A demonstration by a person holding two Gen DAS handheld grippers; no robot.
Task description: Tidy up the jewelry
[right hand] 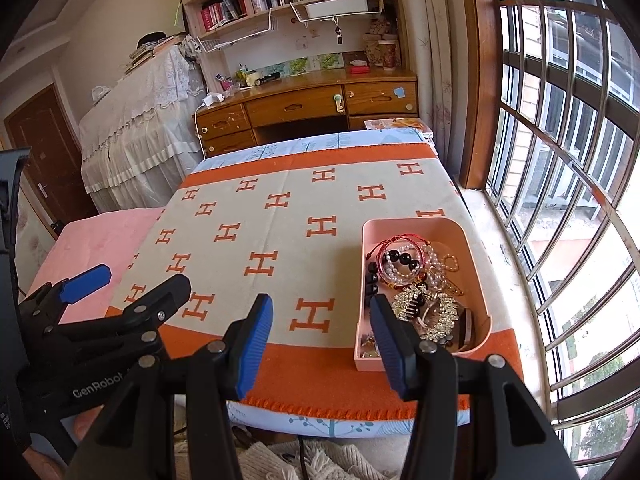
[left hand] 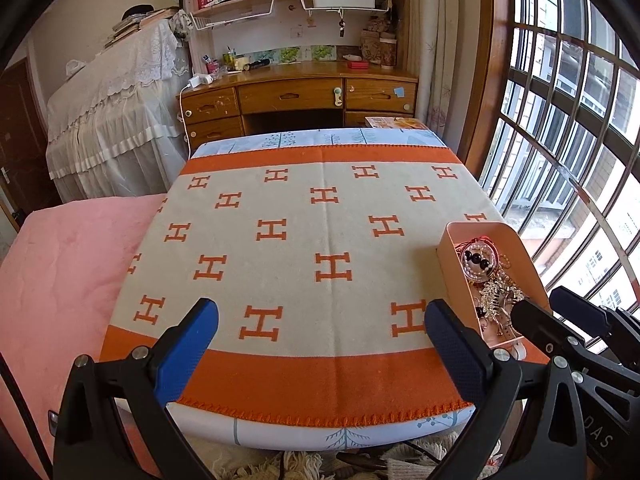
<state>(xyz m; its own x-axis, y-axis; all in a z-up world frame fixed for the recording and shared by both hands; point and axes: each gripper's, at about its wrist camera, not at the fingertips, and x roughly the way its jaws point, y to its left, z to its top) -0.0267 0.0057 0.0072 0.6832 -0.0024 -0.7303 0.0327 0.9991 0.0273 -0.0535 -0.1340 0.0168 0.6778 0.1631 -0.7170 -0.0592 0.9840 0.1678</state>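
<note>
A pink rectangular box (right hand: 472, 256) stands on the right side of the table, filled with a tangle of jewelry (right hand: 416, 280): pearl and black bead bracelets, a red cord, gold chains, a sparkly clip. It also shows in the left wrist view (left hand: 456, 264). My right gripper (right hand: 320, 320) is open and empty above the table's near edge, its right finger (right hand: 390, 344) beside the box's near left corner. My left gripper (left hand: 320, 332) is open and empty over the near middle of the cloth; it shows at the left in the right wrist view (right hand: 128, 284).
The table is covered by a cream and orange cloth with H marks (left hand: 304, 240). A pink bed (left hand: 60, 280) lies to the left, a barred window (right hand: 568, 200) to the right, a wooden desk (left hand: 296, 96) with shelves behind.
</note>
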